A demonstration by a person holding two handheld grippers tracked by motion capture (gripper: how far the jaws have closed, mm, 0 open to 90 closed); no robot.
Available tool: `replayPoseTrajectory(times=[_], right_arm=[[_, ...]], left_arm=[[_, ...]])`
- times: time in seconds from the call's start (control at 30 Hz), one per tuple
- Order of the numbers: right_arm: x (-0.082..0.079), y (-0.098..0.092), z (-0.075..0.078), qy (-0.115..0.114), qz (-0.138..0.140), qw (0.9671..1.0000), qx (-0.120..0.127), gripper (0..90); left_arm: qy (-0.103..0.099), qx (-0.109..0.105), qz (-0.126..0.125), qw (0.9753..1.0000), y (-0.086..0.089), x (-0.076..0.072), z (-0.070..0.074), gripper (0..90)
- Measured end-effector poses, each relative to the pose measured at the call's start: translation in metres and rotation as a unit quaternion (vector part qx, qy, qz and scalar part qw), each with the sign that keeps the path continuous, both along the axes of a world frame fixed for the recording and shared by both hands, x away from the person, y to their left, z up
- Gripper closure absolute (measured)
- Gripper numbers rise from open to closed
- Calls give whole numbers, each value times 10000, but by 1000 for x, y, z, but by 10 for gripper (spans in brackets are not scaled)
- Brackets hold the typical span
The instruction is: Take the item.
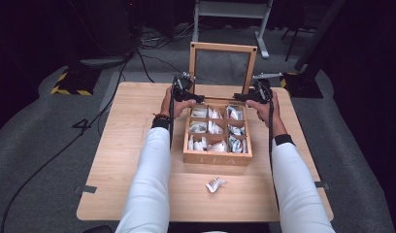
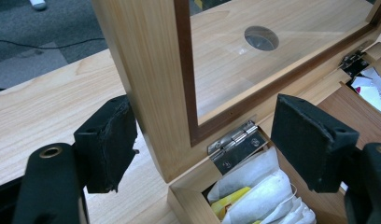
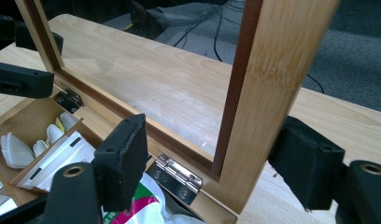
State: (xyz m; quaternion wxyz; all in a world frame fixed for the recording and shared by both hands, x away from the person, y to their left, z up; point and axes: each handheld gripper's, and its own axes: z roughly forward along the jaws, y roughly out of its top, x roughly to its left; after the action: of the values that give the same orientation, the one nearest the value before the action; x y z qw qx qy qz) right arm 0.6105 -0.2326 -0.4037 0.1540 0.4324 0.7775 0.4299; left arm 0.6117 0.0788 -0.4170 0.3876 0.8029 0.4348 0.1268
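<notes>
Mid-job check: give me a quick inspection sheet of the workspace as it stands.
Surface: wooden table, bare around the box.
Job's things: tea box open, glass lid upright; compartments hold tea bags.
Clutter: one loose packet in front of the box.
Grippers: left gripper and right gripper open, each straddling a lid post near a hinge.
Cables: several on the floor.
Surroundings: grey floor, dark stands behind.
</notes>
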Motion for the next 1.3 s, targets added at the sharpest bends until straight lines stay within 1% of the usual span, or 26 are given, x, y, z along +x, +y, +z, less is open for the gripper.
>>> replayPoseTrajectory(times=[0.03, 0.17, 0.2, 0.27, 0.3, 0.5, 0.53, 0.57, 0.6, 0.63, 0.67, 0.73, 0.8, 0.83, 0.87, 0.9, 0.93, 0.97, 1.0, 1.07, 1.1, 1.13, 1.2, 1.23, 1.27, 1.3], right_arm=[[0, 0, 0, 3, 12, 10000, 21, 297], [0, -1, 0, 2, 8, 10000, 59, 297], [0, -1, 0, -3, 18, 10000, 50, 296], [0, -2, 0, 8, 26, 10000, 75, 299], [-1, -2, 0, 8, 18, 10000, 83, 301], [-4, -3, -1, -47, -22, 9999, 145, 315], [-6, -3, 0, -69, -23, 9999, 143, 321], [-6, -3, 0, -69, -23, 9999, 143, 321], [-7, -5, 0, -103, 5, 9998, 173, 343], [-7, -6, 0, -123, 11, 9997, 198, 355], [-8, -7, 0, -105, 3, 9997, 226, 363], [-9, -8, 1, -107, 12, 9996, 256, 363], [-12, -9, 3, -137, 67, 9996, 258, 389], [-12, -10, 3, -153, 89, 9995, 254, 398], [-14, -10, 4, -182, 108, 9995, 240, 416], [-14, -10, 4, -182, 108, 9995, 240, 416], [-18, -12, 6, -312, 114, 9992, 225, 465], [-19, -13, 7, -350, 103, 9990, 273, 469], [-21, -13, 8, -377, 102, 9987, 318, 481], [-25, -13, 9, -401, 97, 9988, 248, 501], [-27, -13, 9, -404, 147, 9988, 219, 502], [-28, -14, 9, -416, 176, 9988, 202, 506], [-32, -15, 10, -501, 191, 9984, 172, 526], [-36, -16, 11, -630, 201, 9978, 104, 537], [-38, -16, 12, -694, 215, 9973, 73, 541], [-40, -17, 13, -731, 217, 9970, 105, 544]], left_arm=[[-7, 25, -43, 10000, 1, 1, 1, 240], [7, 7, -100, 9999, 1, 3, 2, 258], [-4, -46, -137, 9999, 1, 3, 4, 267], [-18, -33, -135, 9999, 0, 3, 5, 263], [-18, 10, -133, 9999, -1, 2, 6, 265], [-40, -81, -132, 9999, 2, 0, 8, 284], [-95, -48, -177, 9998, 3, -1, 8, 286], [-95, -48, -177, 9998, 3, -1, 8, 289], [-185, -23, -205, 9996, 4, -3, 9, 297], [-185, -23, -205, 9996, 4, -3, 9, 300], [-244, -83, -193, 9995, 6, -6, 10, 312], [-263, -101, -192, 9994, 6, -7, 10, 336], [-345, -28, -269, 9990, 8, -12, 13, 351], [-345, -28, -269, 9990, 8, -12, 13, 359], [-449, 66, -288, 9986, 9, -16, 16, 375], [-449, 66, -288, 9986, 9, -16, 16, 385], [-516, 11, -297, 9982, 9, -18, 19, 396], [-566, 4, -302, 9979, 11, -19, 21, 410], [-698, -115, -254, 9972, 12, -25, 28, 428], [-782, -220, -270, 9963, 13, -31, 34, 446], [-863, -277, -301, 9954, 15, -35, 37, 463], [-908, -297, -322, 9949, 17, -37, 39, 470], [-924, -285, -325, 9948, 17, -39, 40, 484], [-911, -221, -343, 9950, 18, -43, 43, 493], [-959, -233, -362, 9945, 19, -44, 45, 496], [-974, -224, -396, 9942, 21, -46, 47, 507]])
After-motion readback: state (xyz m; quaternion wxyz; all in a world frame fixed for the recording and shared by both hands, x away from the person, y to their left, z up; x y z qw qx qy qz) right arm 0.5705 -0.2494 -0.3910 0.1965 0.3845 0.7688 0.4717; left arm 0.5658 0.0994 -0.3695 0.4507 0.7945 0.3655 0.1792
